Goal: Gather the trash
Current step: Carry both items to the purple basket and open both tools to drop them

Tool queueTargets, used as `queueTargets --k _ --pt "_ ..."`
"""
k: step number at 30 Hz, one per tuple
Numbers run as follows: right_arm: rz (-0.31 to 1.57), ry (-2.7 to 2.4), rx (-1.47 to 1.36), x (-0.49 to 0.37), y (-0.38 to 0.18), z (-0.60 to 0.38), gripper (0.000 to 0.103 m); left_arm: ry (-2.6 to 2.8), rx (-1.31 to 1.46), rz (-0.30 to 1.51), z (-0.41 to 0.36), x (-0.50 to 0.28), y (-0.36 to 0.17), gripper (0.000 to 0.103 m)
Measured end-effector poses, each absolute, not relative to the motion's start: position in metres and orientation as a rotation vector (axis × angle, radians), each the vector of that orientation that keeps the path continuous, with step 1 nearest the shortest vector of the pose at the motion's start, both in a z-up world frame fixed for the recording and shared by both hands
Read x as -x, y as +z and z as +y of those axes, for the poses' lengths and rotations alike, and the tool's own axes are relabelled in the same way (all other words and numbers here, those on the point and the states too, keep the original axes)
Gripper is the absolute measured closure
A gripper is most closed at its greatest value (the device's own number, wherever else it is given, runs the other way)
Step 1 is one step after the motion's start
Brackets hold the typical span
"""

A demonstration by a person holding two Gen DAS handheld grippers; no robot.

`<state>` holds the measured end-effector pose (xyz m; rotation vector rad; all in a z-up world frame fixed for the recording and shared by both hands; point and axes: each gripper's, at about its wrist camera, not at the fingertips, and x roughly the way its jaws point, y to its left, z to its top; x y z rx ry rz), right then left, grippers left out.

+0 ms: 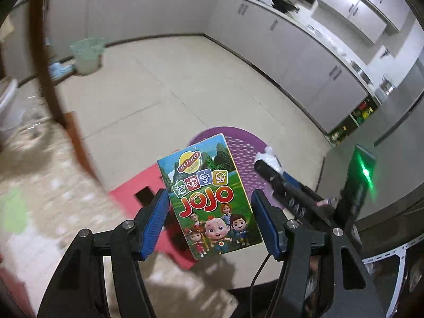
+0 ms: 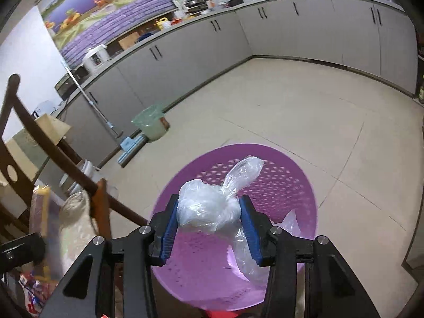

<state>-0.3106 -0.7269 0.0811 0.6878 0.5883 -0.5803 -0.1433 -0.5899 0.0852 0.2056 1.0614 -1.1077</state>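
Note:
My left gripper (image 1: 210,212) is shut on a colourful JOJO carton (image 1: 209,196) and holds it upright in the air, near the purple basket (image 1: 246,145). My right gripper (image 2: 209,220) is shut on a crumpled clear plastic bag (image 2: 209,206) and holds it right over the purple perforated basket (image 2: 296,185). More clear plastic (image 2: 249,254) lies inside the basket under the bag. The right gripper with its bag also shows in the left wrist view (image 1: 267,159), above the basket.
A pink stool (image 1: 137,188) stands beside the basket. A table with a patterned cloth (image 1: 39,198) is at left, with a wooden chair (image 2: 39,137). A green-lined bin (image 2: 152,124) and a mop (image 2: 106,122) stand by the grey cabinets (image 2: 212,42). Tiled floor (image 2: 318,111) lies beyond.

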Motion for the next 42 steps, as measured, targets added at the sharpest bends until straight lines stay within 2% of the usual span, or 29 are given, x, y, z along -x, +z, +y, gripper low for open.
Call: queueTargets --k 9,13,16,25,34,36,38,39,41,42 --pt "0.595 -0.598 -0.678 0.320 0.072 -0.738 0.051 -1.126 -0.235 1.132 -0.642 0.134 0.047 0.040" --pt "0.593 -0.605 -0.671 0.321 0.072 -0.737 0.038 -1.111 -0.225 1.156 -0.645 0.129 0.038 0.039" --pt "0.579 -0.607 -0.680 0.326 0.071 -0.739 0.036 -1.103 -0.227 1.159 -0.643 0.132 0.036 0.039" --pt "0.595 -0.749 -0.674 0.338 0.062 -0.750 0.034 -1.026 -0.274 1.125 -0.640 0.128 0.034 0.037" --pt "0.683 -0.785 -0.653 0.334 0.050 -0.757 0.043 -0.964 -0.379 1.192 -0.646 0.131 0.001 0.037" --pt "0.636 -0.776 -0.655 0.341 0.056 -0.756 0.043 -0.970 -0.404 1.197 -0.649 0.135 -0.005 0.042" --pt "0.608 -0.813 -0.624 0.347 0.061 -0.755 0.041 -0.974 -0.430 1.214 -0.653 0.139 -0.011 0.057" --pt "0.617 -0.840 -0.610 0.349 0.060 -0.755 0.041 -0.967 -0.442 1.221 -0.653 0.141 -0.014 0.059" --pt "0.664 -0.877 -0.627 0.352 0.052 -0.761 0.040 -0.941 -0.459 1.233 -0.655 0.142 -0.020 0.077" --pt "0.685 -0.885 -0.650 0.354 0.047 -0.765 0.040 -0.928 -0.461 1.244 -0.655 0.140 -0.023 0.083"
